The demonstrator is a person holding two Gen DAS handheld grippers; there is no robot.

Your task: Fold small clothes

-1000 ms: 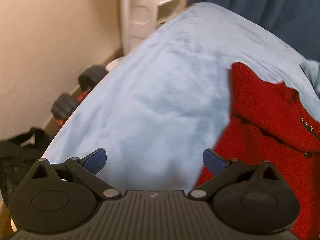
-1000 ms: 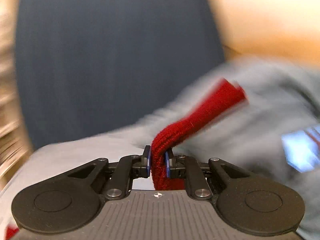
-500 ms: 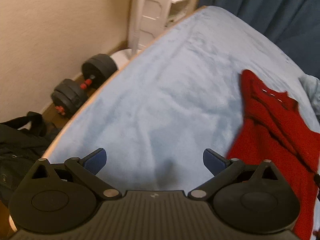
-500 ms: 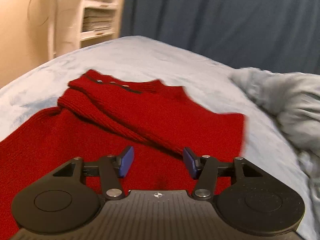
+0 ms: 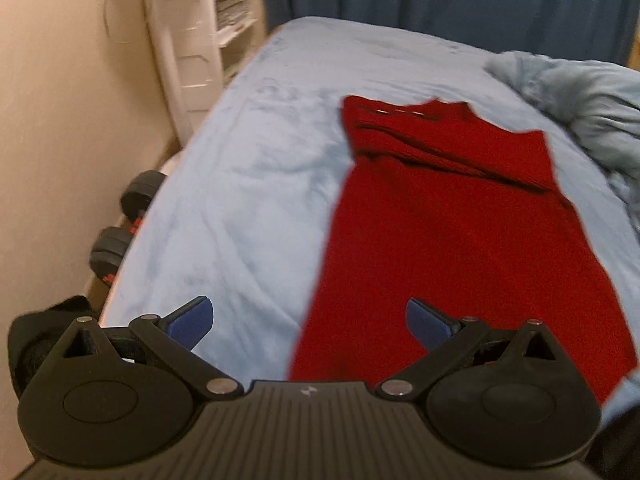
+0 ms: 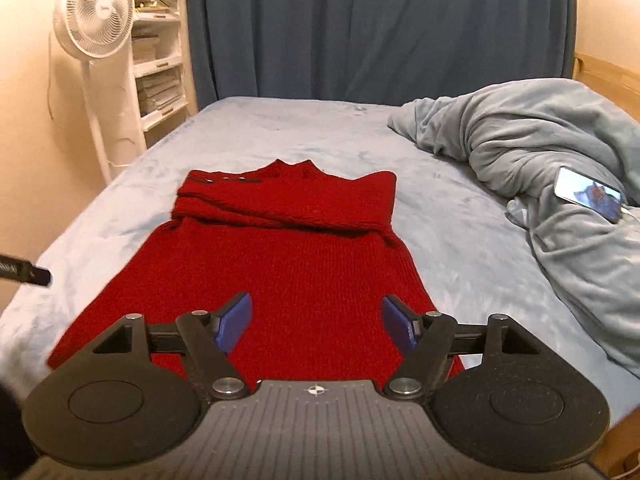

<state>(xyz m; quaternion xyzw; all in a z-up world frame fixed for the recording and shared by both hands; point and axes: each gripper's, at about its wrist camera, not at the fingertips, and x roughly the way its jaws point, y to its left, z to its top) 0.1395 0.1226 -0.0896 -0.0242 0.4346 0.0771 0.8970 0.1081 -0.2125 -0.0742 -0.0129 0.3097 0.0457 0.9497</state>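
Observation:
A red knit sweater (image 6: 288, 256) lies flat on the light blue bed (image 6: 452, 224), collar at the far end, both sleeves folded across the chest. It also shows in the left wrist view (image 5: 448, 224). My right gripper (image 6: 316, 322) is open and empty, above the sweater's near hem. My left gripper (image 5: 310, 320) is open and empty, above the sweater's near left edge, its left finger over bare bed. A dark tip of the left gripper (image 6: 28, 274) shows at the left edge of the right wrist view.
A crumpled grey-blue blanket (image 6: 552, 168) with a phone (image 6: 588, 194) on it covers the bed's right side. A white fan (image 6: 100, 16) and white shelves (image 6: 160, 52) stand at the left wall. Dumbbells (image 5: 128, 216) and a black bag (image 5: 44, 328) lie on the floor left of the bed. Blue curtains (image 6: 380, 28) hang behind.
My right gripper let go of the red sleeve, opened and drew back to the sweater's near hem. My left gripper swung right, over the sweater's near left edge.

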